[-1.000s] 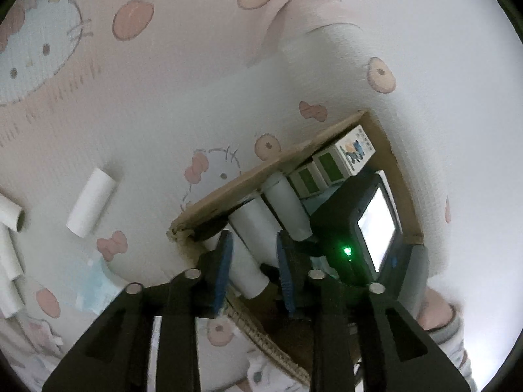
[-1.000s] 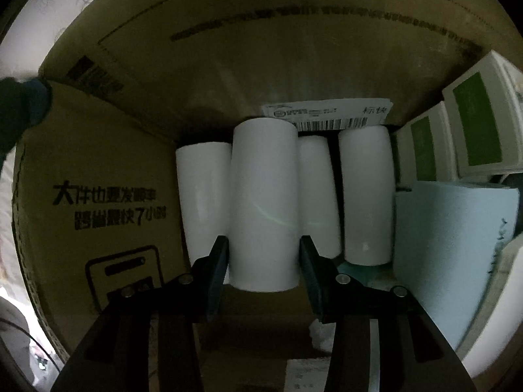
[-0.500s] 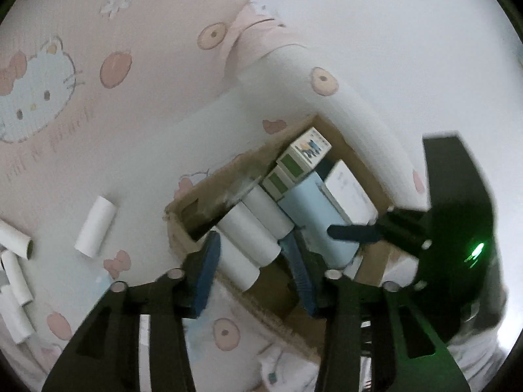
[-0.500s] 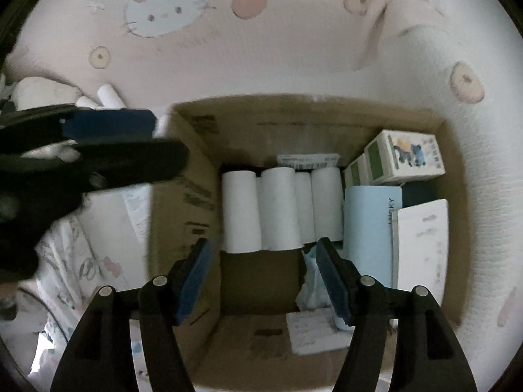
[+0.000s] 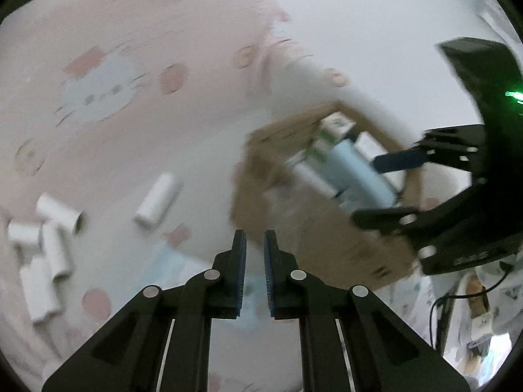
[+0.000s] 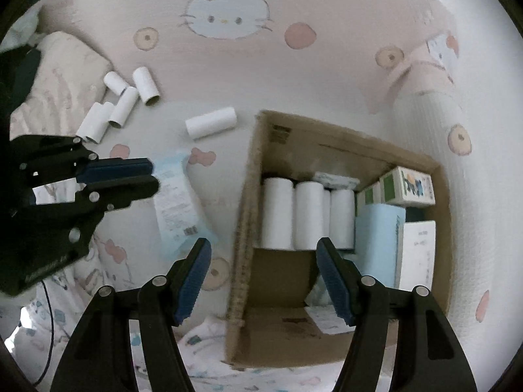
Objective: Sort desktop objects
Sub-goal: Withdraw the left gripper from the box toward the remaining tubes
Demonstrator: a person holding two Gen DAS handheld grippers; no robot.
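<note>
Several white paper tubes still lie loose on the cartoon-print bedspread [image 6: 327,75]: a cluster of tubes [image 6: 116,111] at the upper left of the right wrist view, and one lone tube [image 6: 210,123] on its side between that cluster and the cardboard box [image 6: 243,228]. Inside the box, a row of tubes [image 6: 307,214] stands against the far wall, next to a pale blue pack [image 6: 379,238] and small green-and-white cartons [image 6: 407,185]. Your right gripper [image 6: 264,281] hangs above the box's left wall with its jaws wide and nothing between them, so that hand looks free. Your left gripper [image 5: 254,272] is over the bedspread with its jaws closing on empty air and already narrow; a flat blue-and-white packet [image 6: 178,205] lies just beneath it. If the lone tube is your next pick, as seems likely, open the left jaws well before you come down, since at this width they would only knock the tube away. Approach across its length, not along it, so the pads meet the curved sides. Squeeze gently, because thin card of this kind probably crushes easily. The left view is smeared, so slow the hand before committing. Keep the right gripper out of the box mouth so the drop stays clear.
</note>
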